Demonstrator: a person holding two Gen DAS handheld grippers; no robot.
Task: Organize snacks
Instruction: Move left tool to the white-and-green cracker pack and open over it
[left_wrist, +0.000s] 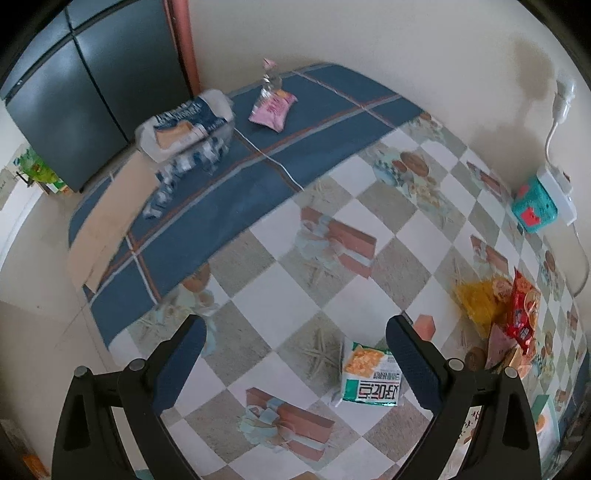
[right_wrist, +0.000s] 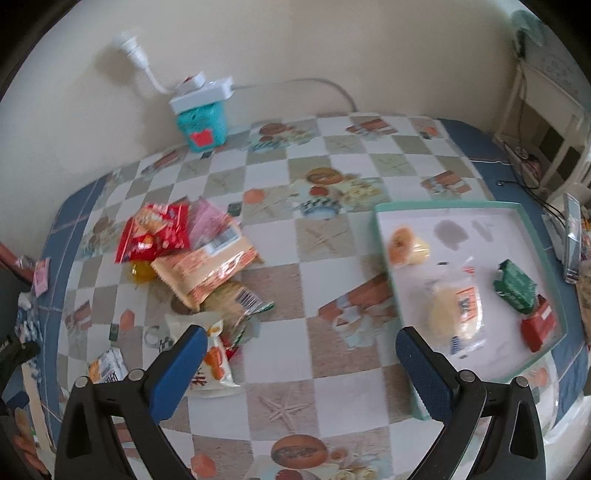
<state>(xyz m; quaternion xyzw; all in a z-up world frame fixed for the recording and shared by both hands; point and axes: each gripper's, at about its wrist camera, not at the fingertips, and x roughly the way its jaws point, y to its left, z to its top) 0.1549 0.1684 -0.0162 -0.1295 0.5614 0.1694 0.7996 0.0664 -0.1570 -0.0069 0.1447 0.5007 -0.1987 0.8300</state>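
Note:
My left gripper (left_wrist: 295, 332) is open and empty above the checkered tablecloth (left_wrist: 280, 310); a green-and-white snack packet (left_wrist: 369, 374) lies beside its right finger. My right gripper (right_wrist: 301, 341) is open and empty above the table. A heap of snack bags lies to its left: a red bag (right_wrist: 153, 232), an orange packet (right_wrist: 207, 269), a pink packet (right_wrist: 208, 221), and a white packet (right_wrist: 214, 363) by the left finger. A teal-rimmed white tray (right_wrist: 458, 221) on the right holds a clear-wrapped bun (right_wrist: 452, 314), a green packet (right_wrist: 515, 286), a red packet (right_wrist: 539, 326) and an orange snack (right_wrist: 400, 245).
A teal tissue box (right_wrist: 201, 127) with a white power strip (right_wrist: 203, 92) on top stands by the wall. On the blue cloth end lie a pink packet (left_wrist: 273, 109), a bread bag (left_wrist: 184, 127) and a small bottle (left_wrist: 269, 79). A dark fridge (left_wrist: 74, 99) stands beyond.

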